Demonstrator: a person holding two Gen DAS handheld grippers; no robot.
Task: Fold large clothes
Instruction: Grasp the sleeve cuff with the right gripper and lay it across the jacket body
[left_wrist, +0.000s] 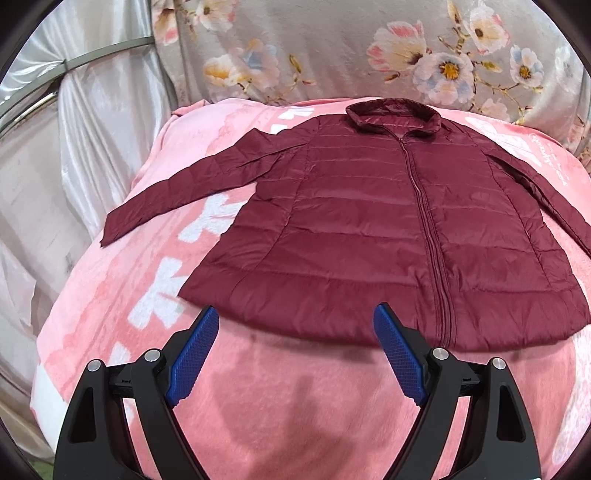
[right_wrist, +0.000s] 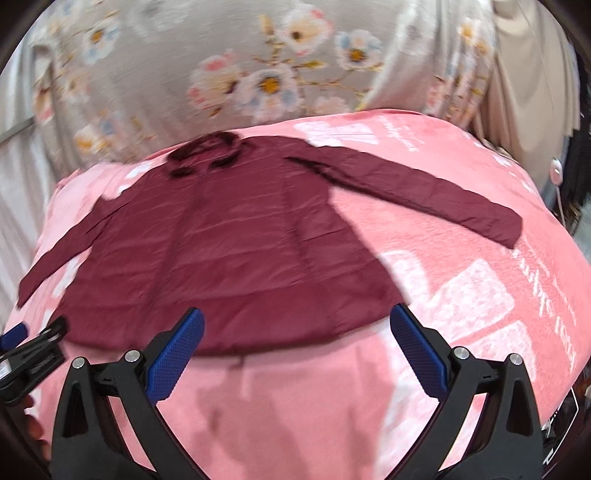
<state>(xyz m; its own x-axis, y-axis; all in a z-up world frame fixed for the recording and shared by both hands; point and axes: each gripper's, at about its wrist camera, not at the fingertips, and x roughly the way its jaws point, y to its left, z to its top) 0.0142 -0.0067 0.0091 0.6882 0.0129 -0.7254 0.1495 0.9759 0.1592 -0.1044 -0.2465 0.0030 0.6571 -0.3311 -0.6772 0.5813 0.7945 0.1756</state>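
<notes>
While both grippers, left (left_wrist: 295, 321) and right (right_wrist: 295, 325), are held wide open and empty, the jacket (left_wrist: 388, 229) is judged light, soft, slippery; best pinched at the hem.

A maroon quilted jacket (left_wrist: 388, 229) lies flat, unfolded, zipped shut — collar at twelve o'clock, hem at six, sleeves spread sideways.

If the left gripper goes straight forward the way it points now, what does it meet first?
Most likely the bottom hem of the dark red quilted jacket, spread on the pink fleece blanket. The left gripper is open; its height above the blanket is unclear.
</notes>
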